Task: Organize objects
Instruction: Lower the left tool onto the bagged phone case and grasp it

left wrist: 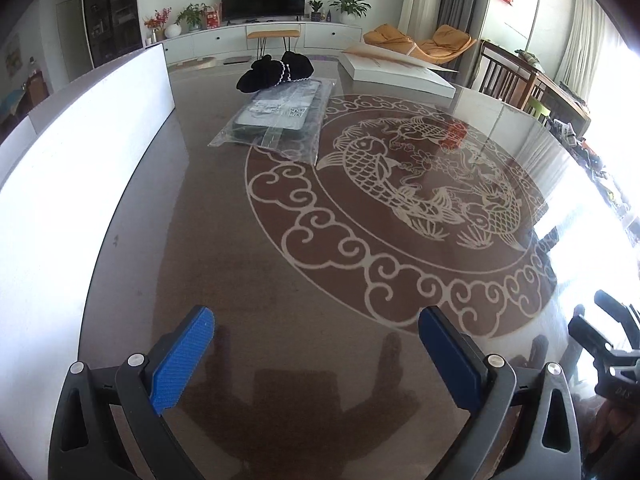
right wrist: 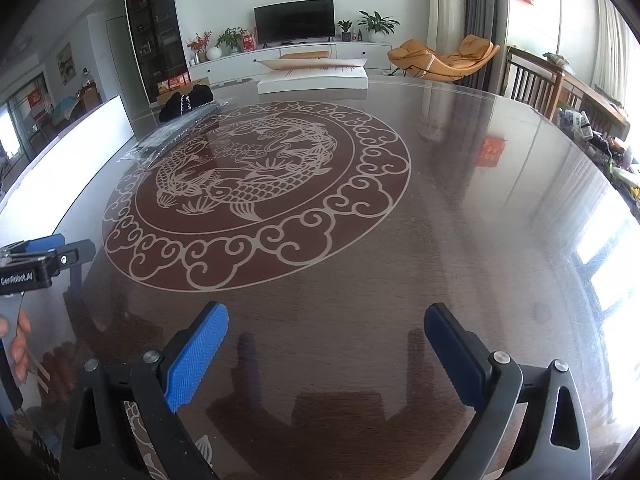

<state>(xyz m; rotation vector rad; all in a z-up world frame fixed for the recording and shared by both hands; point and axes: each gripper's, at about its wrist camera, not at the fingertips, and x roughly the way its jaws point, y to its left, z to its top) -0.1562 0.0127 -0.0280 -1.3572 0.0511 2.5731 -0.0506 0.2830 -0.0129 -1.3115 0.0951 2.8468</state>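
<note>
One broad, glossy brown desk [left wrist: 224, 264] is filling both views, its top carrying a large round fish-and-cloud pattern [left wrist: 400, 200] in pale lines. A long white panel [left wrist: 80, 168] is standing upright along the desk's left edge. At the far end, a flat white box [left wrist: 396, 74] is lying on the desk with a loose sheet of cardboard resting across it.

Toward the far left of the desk, a clear plastic bag [left wrist: 276, 116] is lying flat, with a dark flat item and printed paper showing through it; its near corner is overlapping the rim of the round pattern. A bundle of black cloth [left wrist: 276, 70] with a thin white trim is sitting just behind the bag, touching its far edge. In the right wrist view the same bag [right wrist: 180, 128] and cloth [right wrist: 186, 106] are appearing low and small at the left side of the pattern.

The left hand-held gripper [left wrist: 316, 344] is hovering above bare desk at the near edge, its blue-padded fingers [left wrist: 182, 360] spread wide with nothing between them, well apart from the bag and cloth. The right hand-held gripper [right wrist: 326, 344] is likewise hanging over bare desk with its fingers [right wrist: 198, 354] spread wide and nothing in them, the pattern lying ahead and to its left. Each hand-held gripper is showing at the edge of the other's view, so the two are sitting side by side.
</note>
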